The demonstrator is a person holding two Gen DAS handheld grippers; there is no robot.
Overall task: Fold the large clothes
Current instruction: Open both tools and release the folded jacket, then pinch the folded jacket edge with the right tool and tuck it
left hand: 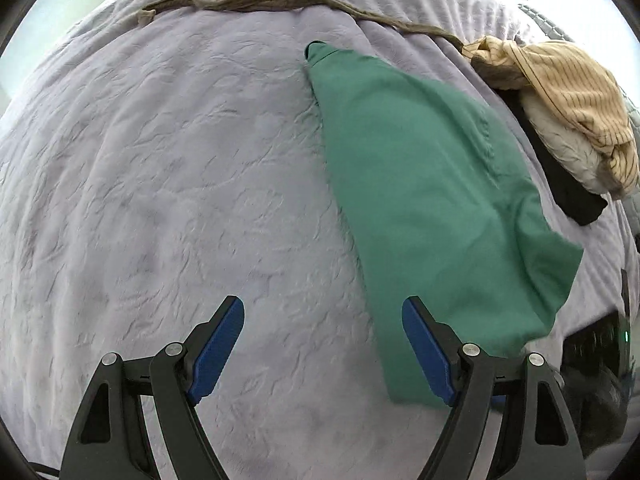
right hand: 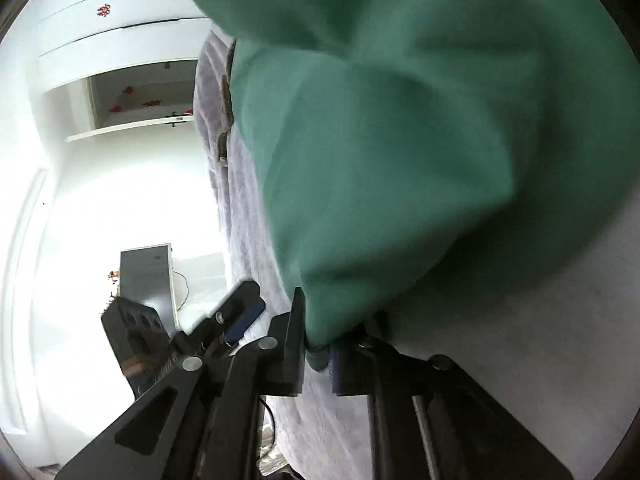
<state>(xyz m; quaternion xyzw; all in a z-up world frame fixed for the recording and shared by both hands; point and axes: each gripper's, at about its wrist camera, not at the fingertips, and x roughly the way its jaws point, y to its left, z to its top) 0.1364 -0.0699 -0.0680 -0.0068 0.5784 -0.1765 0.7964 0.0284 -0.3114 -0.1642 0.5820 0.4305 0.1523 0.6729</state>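
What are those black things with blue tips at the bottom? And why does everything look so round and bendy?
Those are claws, a bit like big tongs. A person holds one in each hand to fold clothes. Each claw has a small camera that looks out along its two fingers, and its lens bends the picture like a fishbowl.

One picture comes from the left claw. It is open and holds nothing. Below it is a bed with a lilac blanket. A green garment lies on it, and farther back a striped cream garment sits on a small pile.

The other picture comes from the right claw. It is shut on an edge of the green garment, so the cloth fills most of that view. The left claw shows there too, off to the side.
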